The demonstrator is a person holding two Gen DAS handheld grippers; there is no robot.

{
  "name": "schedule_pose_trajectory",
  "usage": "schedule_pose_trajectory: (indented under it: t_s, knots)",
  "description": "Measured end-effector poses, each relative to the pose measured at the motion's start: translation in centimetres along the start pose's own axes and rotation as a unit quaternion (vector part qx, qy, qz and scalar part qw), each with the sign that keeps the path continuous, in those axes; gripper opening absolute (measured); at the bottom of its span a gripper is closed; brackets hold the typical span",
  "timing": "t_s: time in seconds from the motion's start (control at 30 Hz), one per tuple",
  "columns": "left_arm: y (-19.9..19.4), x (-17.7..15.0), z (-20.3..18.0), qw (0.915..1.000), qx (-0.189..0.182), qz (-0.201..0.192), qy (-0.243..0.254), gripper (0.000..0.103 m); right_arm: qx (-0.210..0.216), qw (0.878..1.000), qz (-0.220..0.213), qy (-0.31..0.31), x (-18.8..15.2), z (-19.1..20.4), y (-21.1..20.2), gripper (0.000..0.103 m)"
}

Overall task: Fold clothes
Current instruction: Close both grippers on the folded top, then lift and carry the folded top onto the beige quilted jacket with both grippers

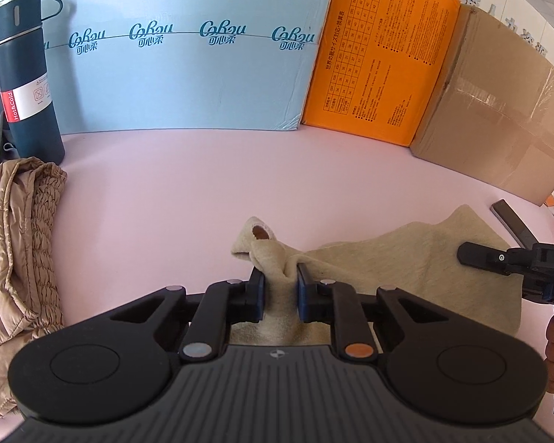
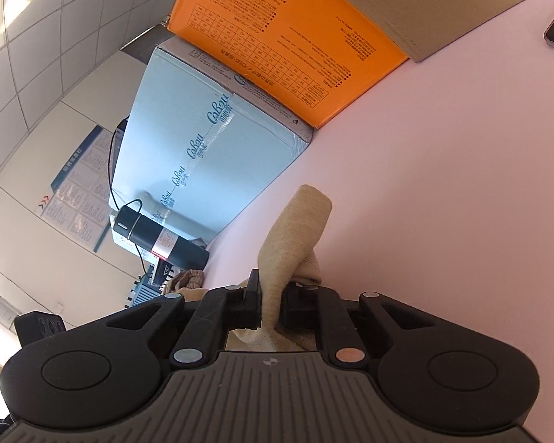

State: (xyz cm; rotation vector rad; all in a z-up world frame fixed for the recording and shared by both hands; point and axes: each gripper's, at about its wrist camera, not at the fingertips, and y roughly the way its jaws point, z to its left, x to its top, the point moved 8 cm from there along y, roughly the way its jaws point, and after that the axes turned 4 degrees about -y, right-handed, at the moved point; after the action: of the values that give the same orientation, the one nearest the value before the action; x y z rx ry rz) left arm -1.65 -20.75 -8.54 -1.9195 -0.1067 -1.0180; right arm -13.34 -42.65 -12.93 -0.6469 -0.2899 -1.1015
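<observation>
- Up close, the left gripper (image 1: 280, 288) has its blue-padded jaws pinched onto a bunched fold of the cream fleece garment (image 1: 406, 258), cloth squeezed between them.
- Over in the right wrist view, the right gripper (image 2: 271, 302) clamps another part of that same cloth, and a rolled tube of it, probably a sleeve, pokes up past the fingertips.
- The garment looks soft, napped and pale beige; a small opening shows at its near-left tip, and the rest lies rumpled on the pink table (image 1: 173, 192).
- My read: a fold is being set up, so both grips want to travel together, keeping the cloth taut and low so edges meet without bunching.
- Left of it, a tan quilted jacket (image 1: 18, 243) lies heaped, well apart.
- Further back stand a dark thermos flask (image 1: 26, 77), a pale blue box (image 1: 188, 85), an orange box (image 1: 380, 55) and a brown carton (image 1: 498, 103).
</observation>
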Motion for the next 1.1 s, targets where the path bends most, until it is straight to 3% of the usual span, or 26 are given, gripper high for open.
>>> schedule_pose_trajectory:
  t_s: [0.53, 0.93, 1.1]
  knots:
    - [-6.8, 0.3, 2.6, 0.9981, -0.002, -0.061, -0.009, 0.015, 0.058, 0.998, -0.029, 0.002, -1.1, 6.7, -0.7, 0.009]
    - [-11.6, 1.3, 9.6, 0.9946, 0.021, -0.09, -0.046, 0.015, 0.103, 0.995, -0.005, -0.003, -3.7, 13.0, 4.2, 0.009]
    - [-14.7, 2.8, 12.6, 0.9897, 0.04, -0.124, -0.059, 0.015, 0.142, 0.989, 0.016, -0.021, -3.5, 17.6, 7.5, 0.009]
